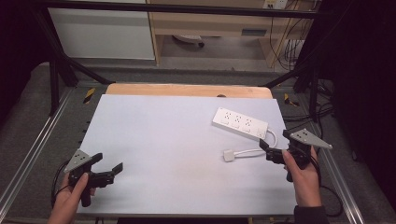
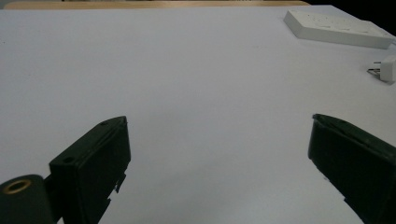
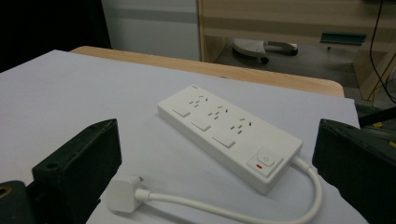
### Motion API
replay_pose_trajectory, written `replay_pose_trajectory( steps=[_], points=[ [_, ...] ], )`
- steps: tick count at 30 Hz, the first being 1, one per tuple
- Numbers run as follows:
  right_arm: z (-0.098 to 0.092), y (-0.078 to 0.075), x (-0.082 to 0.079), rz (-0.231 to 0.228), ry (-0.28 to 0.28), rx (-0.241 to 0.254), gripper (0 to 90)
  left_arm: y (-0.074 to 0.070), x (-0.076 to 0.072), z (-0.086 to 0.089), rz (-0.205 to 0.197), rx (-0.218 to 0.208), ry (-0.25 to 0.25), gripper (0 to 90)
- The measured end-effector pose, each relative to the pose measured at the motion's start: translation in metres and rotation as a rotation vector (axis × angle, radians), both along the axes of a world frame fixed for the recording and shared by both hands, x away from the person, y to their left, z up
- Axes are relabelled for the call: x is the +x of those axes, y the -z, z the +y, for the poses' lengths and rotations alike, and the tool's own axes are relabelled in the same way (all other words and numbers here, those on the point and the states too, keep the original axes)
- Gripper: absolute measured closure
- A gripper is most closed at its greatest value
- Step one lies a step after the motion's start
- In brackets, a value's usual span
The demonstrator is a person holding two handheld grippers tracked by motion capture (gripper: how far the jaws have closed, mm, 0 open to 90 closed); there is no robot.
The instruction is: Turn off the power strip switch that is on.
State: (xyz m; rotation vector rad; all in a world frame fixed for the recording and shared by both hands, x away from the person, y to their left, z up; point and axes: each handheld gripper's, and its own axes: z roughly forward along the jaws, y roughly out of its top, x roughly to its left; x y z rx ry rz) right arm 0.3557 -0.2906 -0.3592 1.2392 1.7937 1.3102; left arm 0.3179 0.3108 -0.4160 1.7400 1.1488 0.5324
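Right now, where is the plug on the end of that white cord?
In the high view the plug lies flat on the white table cover, right of centre, just nearer the person than the power strip and just left of the right gripper.

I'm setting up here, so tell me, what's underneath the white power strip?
The power strip lies flat on the white sheet that covers the wooden table. The strip hides whatever is directly beneath its body.

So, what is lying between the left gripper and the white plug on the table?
Nothing lies there. In the high view, only bare white table surface stretches from the left gripper to the plug. The left gripper view agrees.
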Motion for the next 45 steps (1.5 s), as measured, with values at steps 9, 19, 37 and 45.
replay_pose_trajectory(
  steps=[9,19,37,45],
  points=[
    [-0.012,0.010,-0.016,-0.015,0.019,-0.002,2.1,0.000,0.000,0.000,0.001,0.003,0.001,5.5],
    [-0.013,0.025,-0.024,-0.023,0.020,-0.024,3.2,0.001,0.000,-0.001,0.003,0.001,0.002,5.5],
    [-0.005,0.068,-0.017,0.050,-0.027,-0.023,3.8,0.001,0.001,-0.001,0.006,0.007,0.004,5.5],
    [0.011,0.087,-0.001,0.080,-0.077,-0.072,3.1,0.002,0.001,-0.002,0.006,0.014,0.007,5.5]
  ],
)
